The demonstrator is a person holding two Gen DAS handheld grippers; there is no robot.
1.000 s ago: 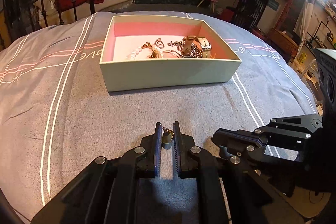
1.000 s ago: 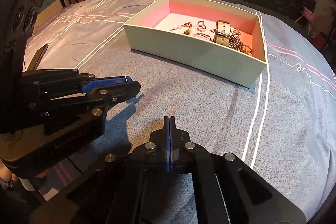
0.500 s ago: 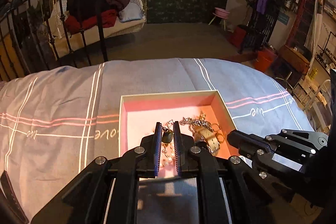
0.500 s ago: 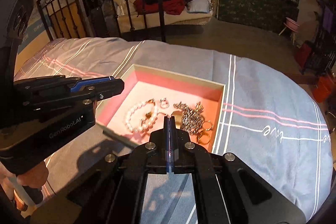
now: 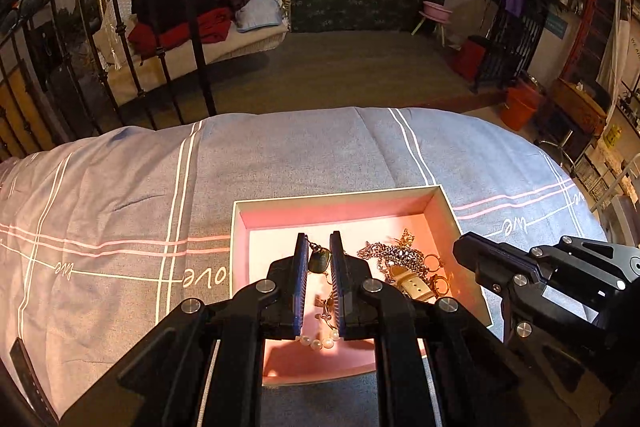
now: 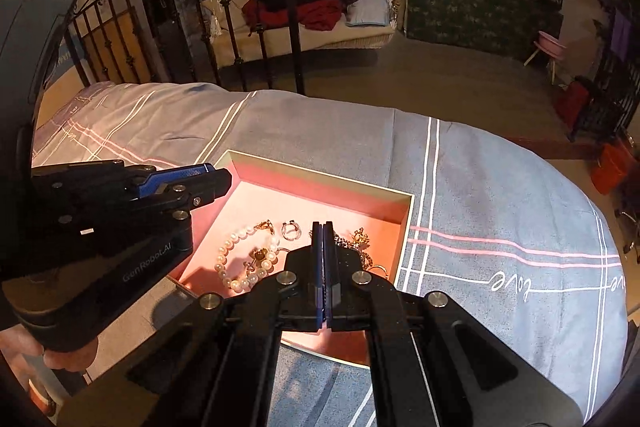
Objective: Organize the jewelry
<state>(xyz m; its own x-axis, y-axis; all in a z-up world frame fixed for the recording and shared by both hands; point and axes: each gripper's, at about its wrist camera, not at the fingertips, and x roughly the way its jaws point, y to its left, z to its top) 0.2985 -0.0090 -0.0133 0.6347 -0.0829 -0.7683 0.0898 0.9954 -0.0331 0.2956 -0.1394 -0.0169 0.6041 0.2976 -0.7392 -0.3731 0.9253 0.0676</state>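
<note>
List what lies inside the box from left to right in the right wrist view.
Pearl bracelet → silver ring → right gripper, shut, in front → gold charm → box right wall.

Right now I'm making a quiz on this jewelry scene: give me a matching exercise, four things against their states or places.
Things:
1. left gripper
2. right gripper
3. pearl strand
4. box

States or places:
A. lying inside the box
B. shut, nothing between the fingers
C. resting on the striped bedspread
D. shut on a small pendant

Pairs: 1-D, 2-B, 3-A, 4-C
</note>
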